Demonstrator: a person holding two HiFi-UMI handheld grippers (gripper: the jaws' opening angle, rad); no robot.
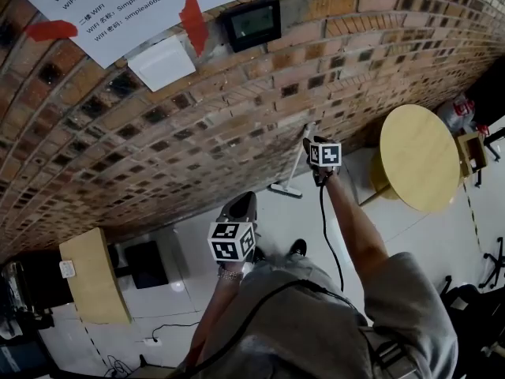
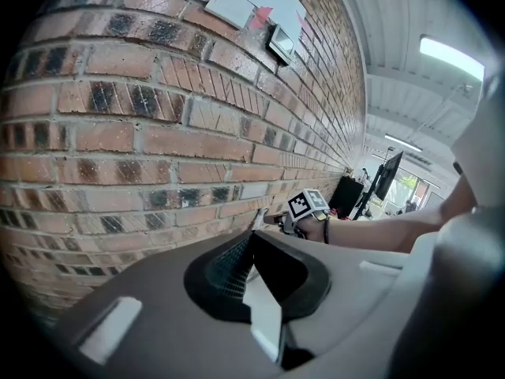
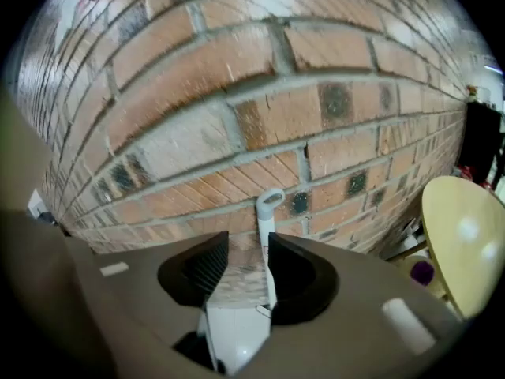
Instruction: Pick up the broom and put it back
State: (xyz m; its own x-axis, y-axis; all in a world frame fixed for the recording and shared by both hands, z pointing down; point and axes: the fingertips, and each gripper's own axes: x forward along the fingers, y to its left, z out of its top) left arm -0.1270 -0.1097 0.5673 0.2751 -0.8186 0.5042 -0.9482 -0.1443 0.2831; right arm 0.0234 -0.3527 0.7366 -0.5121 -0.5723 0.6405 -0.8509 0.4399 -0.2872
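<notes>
evidently light and stiff, the broom (image 1: 296,164) leans on the brick wall (image 1: 197,117); grasp its smooth handle (image 3: 269,219) near the top. right gripper (image 3: 248,243): jaws apart astride it, unclamped. left gripper (image 2: 251,239): closed, empty.

— Where does your head camera look from?
— From above me, steeply down onto the brick wall (image 1: 197,133), the floor (image 1: 394,235) and the round table (image 1: 418,156), all well off.
— And the gripper cameras?
— The one on my left gripper (image 1: 241,202) looks along the wall, close beside it, and catches my right gripper (image 2: 286,219) farther along. The one on the right gripper faces the bricks close up. The round table shows at its right edge, shared with the head view.
</notes>
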